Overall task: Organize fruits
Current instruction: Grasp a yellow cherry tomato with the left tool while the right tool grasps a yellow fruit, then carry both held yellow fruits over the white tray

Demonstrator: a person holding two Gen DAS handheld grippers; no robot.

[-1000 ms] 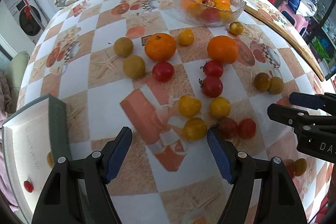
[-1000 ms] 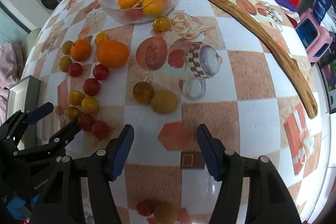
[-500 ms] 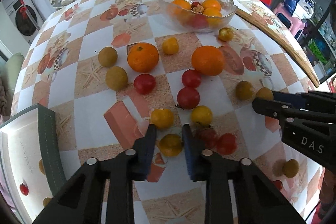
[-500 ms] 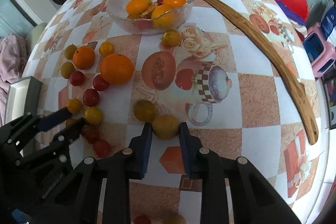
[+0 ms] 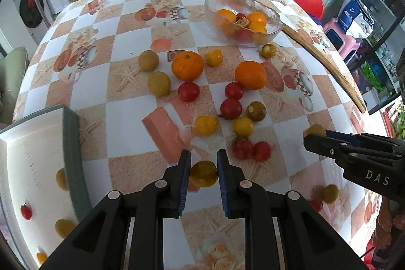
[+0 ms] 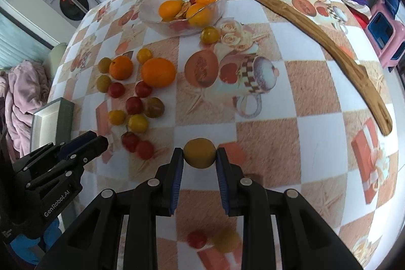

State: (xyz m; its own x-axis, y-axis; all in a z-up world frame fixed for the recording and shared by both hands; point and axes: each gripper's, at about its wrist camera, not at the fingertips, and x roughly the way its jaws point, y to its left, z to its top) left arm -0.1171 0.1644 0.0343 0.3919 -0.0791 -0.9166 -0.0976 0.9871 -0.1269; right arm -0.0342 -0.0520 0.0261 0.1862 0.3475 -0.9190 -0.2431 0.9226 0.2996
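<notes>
A: Status of each gripper?

B: Left gripper (image 5: 203,177) pinches a yellow tomato (image 5: 204,173), lower centre; right gripper (image 6: 199,160) pinches another (image 6: 199,153). Probably bound for the white box (image 5: 33,156), lower left.

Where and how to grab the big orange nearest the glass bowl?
Grip the orange across its widest middle, coming from above with jaws wide. It is a round, smooth ball, so an off-centre grip would likely slip. Set the fingers away from the red tomato at its near side.
</notes>
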